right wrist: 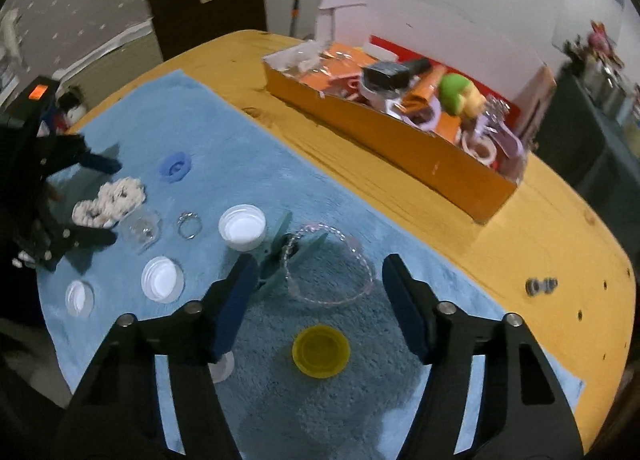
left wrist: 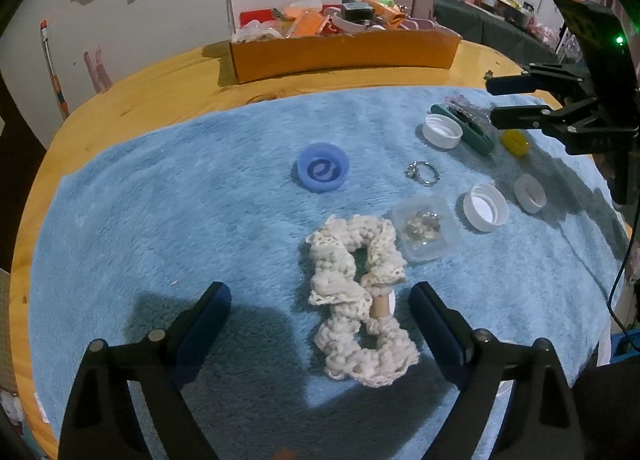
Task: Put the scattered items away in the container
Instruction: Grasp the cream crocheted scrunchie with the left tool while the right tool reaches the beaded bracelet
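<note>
Both grippers poised above the towel, neither holding anything.

My left gripper (left wrist: pixel 320 324) tilts steeply down, fingers spread fully around the cream scrunchie (left wrist: pixel 360 300); closing carelessly, I could snag the blue towel (left wrist: pixel 160 219). My right gripper (right wrist: pixel 316 300), partly open and empty, straddles the yellow cap (right wrist: pixel 321 350) and could catch the bead bracelet (right wrist: pixel 332 264). The orange box (left wrist: pixel 344 51) waits far across the counter (left wrist: pixel 140 91).

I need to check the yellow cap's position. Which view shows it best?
The right wrist view: the yellow cap lies open-side up, whole, between the fingers. The left wrist view shows it small, at the towel's far edge, partly hidden.
</note>
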Tool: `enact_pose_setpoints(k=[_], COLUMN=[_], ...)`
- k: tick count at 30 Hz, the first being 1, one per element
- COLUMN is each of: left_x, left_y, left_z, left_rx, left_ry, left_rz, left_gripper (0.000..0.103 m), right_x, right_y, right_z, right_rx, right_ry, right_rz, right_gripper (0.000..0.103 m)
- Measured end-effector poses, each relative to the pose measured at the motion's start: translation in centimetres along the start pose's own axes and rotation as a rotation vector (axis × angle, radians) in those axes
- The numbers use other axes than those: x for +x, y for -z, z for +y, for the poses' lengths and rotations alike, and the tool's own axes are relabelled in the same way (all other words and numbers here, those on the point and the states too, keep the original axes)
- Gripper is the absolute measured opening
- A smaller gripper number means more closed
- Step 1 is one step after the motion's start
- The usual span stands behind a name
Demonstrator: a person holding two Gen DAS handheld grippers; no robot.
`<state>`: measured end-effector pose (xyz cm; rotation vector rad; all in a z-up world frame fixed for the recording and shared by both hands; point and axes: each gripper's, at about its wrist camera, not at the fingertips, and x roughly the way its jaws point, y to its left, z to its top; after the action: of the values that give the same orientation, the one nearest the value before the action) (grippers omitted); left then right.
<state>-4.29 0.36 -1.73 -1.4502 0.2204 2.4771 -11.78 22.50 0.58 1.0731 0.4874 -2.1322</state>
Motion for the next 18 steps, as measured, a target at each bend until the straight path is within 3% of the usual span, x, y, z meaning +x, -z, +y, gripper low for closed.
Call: enact_pose_setpoints(k=[6, 18], left_x=[-0.1, -0.4], left_y=[0.0, 0.0], left_z=[-0.1, 0.1], left_rx=[0.009, 0.002], left_ry=[0.000, 0.022], left_rz=[-0.001, -0.001], left_gripper=[0.088, 0.085], right_x=[1.2, 1.0], right_y=[0.5, 0.8], right_z=[0.8, 1.3], right_rx=[-0.063, -0.114], right_ry=[-0.004, -0.028], right_rz=[0.031, 0.034], right_gripper=[0.041, 0.041])
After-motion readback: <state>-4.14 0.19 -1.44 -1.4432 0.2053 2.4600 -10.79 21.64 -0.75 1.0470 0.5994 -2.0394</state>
